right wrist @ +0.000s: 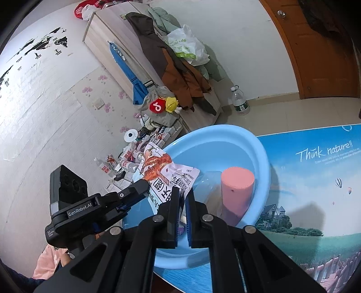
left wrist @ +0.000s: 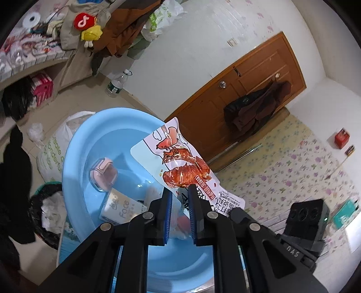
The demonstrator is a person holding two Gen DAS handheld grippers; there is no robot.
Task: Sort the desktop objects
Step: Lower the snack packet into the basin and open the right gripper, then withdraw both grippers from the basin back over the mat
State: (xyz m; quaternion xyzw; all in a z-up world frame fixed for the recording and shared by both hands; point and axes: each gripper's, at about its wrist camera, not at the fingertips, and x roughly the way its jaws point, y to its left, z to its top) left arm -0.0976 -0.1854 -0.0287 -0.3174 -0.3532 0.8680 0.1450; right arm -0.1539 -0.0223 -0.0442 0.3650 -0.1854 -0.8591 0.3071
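Both grippers pinch the snack packet (left wrist: 180,162) above the blue basin (left wrist: 90,139). The left gripper (left wrist: 179,191) holds its bottom edge, with the packet pointing to 12 o'clock. The right gripper (right wrist: 183,193) squeezes the packet's other end, with the pink cup (right wrist: 237,187) at 2 o'clock.

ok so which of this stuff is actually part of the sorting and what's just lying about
Part of the job:
- white and red snack packet, pinched by both the left gripper and the right gripper
- light blue plastic basin
- pink cylindrical case in the basin
- white "Face" tissue pack in the basin

Just lying about:
- clear water bottle on the floor
- brown jacket on the door
- red plush toy
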